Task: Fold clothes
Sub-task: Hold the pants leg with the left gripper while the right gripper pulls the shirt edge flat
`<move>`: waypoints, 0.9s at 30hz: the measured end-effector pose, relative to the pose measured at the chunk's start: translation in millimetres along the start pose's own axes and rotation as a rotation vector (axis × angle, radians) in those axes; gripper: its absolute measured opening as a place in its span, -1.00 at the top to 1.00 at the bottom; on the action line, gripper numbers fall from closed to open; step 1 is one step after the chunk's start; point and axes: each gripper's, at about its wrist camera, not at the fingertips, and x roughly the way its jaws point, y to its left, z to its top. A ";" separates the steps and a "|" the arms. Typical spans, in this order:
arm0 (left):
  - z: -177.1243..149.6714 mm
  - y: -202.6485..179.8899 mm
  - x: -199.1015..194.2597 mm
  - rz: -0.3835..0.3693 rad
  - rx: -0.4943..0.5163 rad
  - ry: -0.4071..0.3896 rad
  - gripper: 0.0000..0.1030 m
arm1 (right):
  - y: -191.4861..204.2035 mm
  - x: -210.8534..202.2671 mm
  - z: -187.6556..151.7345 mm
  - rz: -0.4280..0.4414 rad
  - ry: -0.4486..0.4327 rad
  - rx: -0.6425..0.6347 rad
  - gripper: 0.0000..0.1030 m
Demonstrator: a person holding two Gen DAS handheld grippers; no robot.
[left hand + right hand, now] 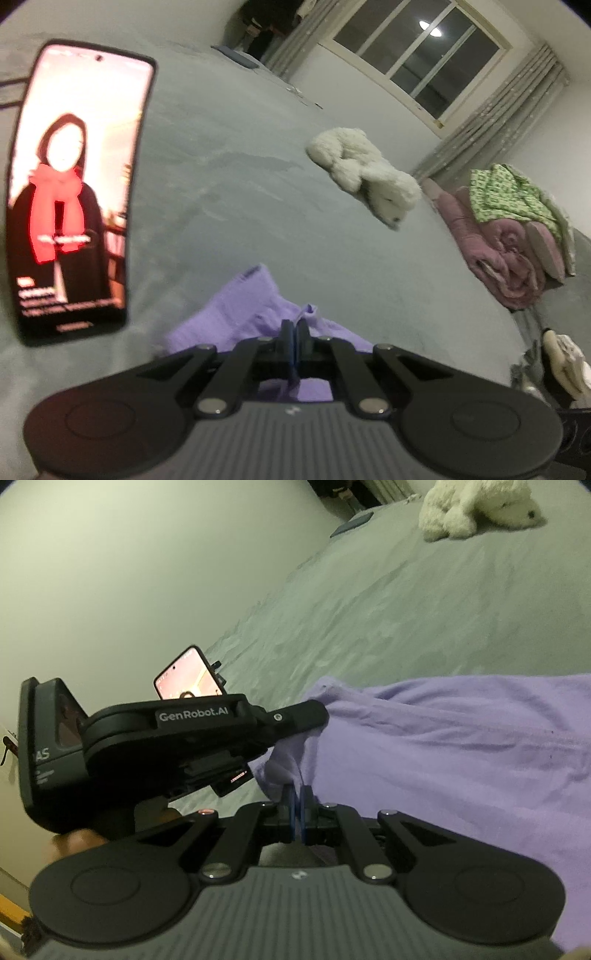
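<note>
Both jaws were clenched on the purple garment (461, 746); left gripper (294, 332) held one edge, right gripper (299, 797) a bunched corner just beside it; in the right view the left gripper (325, 716) sat close on the left, biting the same hem; the cloth's bulk ran rightward over the bed (369, 609); judged: the next fold travels that way, the right hand being nearer.

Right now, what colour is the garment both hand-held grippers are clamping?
Plain lilac purple, a soft knit garment; clearest in the right wrist view.
</note>
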 end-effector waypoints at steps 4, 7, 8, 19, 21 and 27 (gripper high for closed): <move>-0.7 8.5 -0.2 0.044 0.018 -0.004 0.98 | 2.8 14.5 -4.7 0.001 0.020 0.007 0.94; -1.6 14.1 -0.4 0.067 0.020 0.001 0.98 | 2.5 23.7 -7.4 0.001 0.034 0.015 0.92; -2.0 15.6 -1.4 0.069 0.018 0.001 0.98 | 2.4 26.0 -8.3 0.000 0.036 0.017 0.91; -1.3 23.5 -33.2 0.086 0.014 -0.078 0.97 | 20.6 32.5 -21.1 0.058 0.124 -0.032 0.71; -4.0 21.1 -37.5 0.059 0.033 -0.088 0.97 | 21.9 25.7 -25.1 0.057 0.137 -0.040 0.71; -22.5 7.5 -39.9 -0.001 0.144 -0.082 0.97 | 12.1 -10.2 -29.1 0.010 0.144 -0.035 0.69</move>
